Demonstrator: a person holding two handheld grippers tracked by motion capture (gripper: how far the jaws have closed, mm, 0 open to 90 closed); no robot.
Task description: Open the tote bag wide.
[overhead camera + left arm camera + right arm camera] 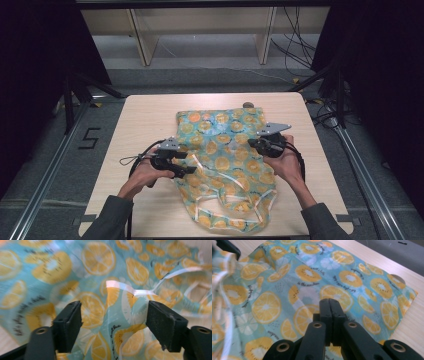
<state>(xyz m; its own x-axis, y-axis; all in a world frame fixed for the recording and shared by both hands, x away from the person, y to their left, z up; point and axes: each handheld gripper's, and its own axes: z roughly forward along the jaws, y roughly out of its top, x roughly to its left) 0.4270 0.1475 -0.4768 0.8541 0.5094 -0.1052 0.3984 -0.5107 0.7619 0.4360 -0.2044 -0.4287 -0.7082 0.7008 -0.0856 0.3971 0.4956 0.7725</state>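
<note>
A fruit-print bag (225, 165) lies spread on the desk (140, 120) between both grippers. The left gripper (113, 320) is released — jaws wide, a raised fold of the bag's white-edged rim (125, 288) just ahead between them. The right gripper (329, 312) is clenched, empty, the bag beneath its tips.

One fruit-print cloth bag (225, 165) with white straps, one wooden table (140, 120), two handheld grippers: left gripper (187, 169), right gripper (251, 142). Two hands gripping them.
</note>
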